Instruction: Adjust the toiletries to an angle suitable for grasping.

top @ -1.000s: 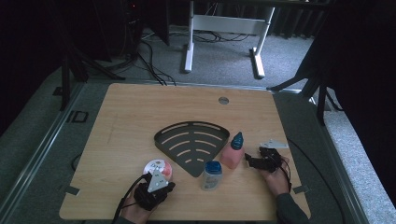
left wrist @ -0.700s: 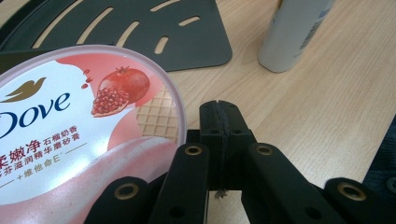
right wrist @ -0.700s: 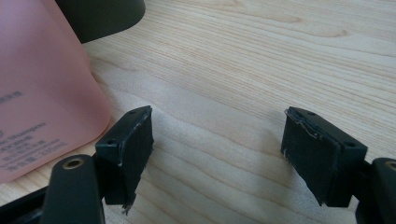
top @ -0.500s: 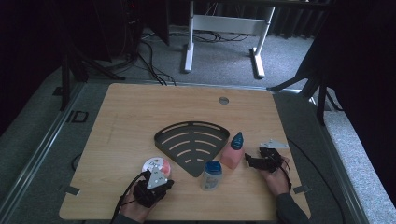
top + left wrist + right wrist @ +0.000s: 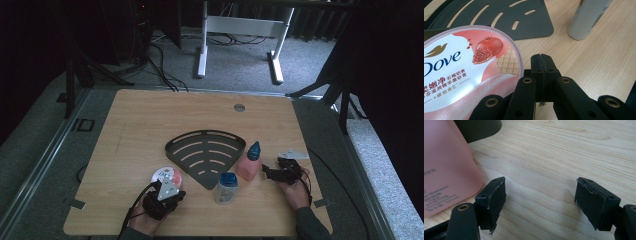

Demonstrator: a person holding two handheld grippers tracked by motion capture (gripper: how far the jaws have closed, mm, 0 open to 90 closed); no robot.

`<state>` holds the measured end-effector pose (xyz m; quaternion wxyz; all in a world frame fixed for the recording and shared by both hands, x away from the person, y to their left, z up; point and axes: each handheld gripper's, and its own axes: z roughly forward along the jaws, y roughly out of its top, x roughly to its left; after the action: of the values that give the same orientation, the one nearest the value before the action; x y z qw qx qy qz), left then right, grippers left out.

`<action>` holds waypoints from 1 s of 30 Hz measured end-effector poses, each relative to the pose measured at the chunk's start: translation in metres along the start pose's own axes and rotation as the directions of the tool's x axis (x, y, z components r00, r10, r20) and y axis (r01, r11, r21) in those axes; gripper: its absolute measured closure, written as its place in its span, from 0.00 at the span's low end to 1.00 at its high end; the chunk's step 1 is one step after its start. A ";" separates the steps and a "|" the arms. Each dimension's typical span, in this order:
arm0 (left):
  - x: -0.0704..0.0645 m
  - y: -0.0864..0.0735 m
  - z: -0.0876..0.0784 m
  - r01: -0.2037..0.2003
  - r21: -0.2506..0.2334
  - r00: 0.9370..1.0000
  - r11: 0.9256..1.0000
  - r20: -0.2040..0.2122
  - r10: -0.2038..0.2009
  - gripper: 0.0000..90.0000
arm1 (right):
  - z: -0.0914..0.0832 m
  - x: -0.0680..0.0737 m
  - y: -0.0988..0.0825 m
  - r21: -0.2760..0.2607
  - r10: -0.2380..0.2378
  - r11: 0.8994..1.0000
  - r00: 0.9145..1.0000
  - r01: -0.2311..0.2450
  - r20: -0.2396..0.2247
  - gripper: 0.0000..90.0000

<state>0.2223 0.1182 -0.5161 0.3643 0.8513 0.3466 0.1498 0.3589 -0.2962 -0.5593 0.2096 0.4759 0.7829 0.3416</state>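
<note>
A round pink-and-white Dove tub (image 5: 461,67) with a pomegranate on its lid sits on the wood table, just left of my left gripper (image 5: 541,72). That gripper is shut, pad against pad, with nothing between. From above, the left gripper (image 5: 172,190) lies at the tub's (image 5: 166,176) near side. My right gripper (image 5: 540,200) is open over bare wood, and a pink bottle (image 5: 446,170) stands against the outside of its left finger. In the high view the right gripper (image 5: 267,172) rests just right of the pink bottle (image 5: 249,165), which has a blue cap.
A dark fan-shaped slotted tray (image 5: 205,150) lies flat at the table's middle. A white bottle with a blue cap (image 5: 226,187) stands at the tray's near corner, between the two grippers. A small round grommet (image 5: 239,107) sits near the far edge.
</note>
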 end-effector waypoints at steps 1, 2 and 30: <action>0.000 0.000 0.000 -0.001 0.002 1.000 1.000 -0.001 0.001 1.00 | 0.000 0.000 0.000 0.000 0.000 1.000 1.000 0.000 0.000 0.27; 0.000 0.000 0.000 -0.001 0.003 1.000 1.000 -0.001 0.001 1.00 | 0.000 0.000 0.000 0.000 0.000 1.000 1.000 0.000 0.000 0.27; -0.056 0.036 0.054 -0.074 -0.050 0.979 0.996 0.189 0.082 1.00 | 0.000 0.000 0.000 0.001 -0.002 1.000 1.000 0.002 -0.002 0.27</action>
<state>0.2272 0.0339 -0.5274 0.4077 0.8668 0.2730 0.0891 0.3590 -0.2961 -0.5593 0.2089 0.4748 0.7837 0.3415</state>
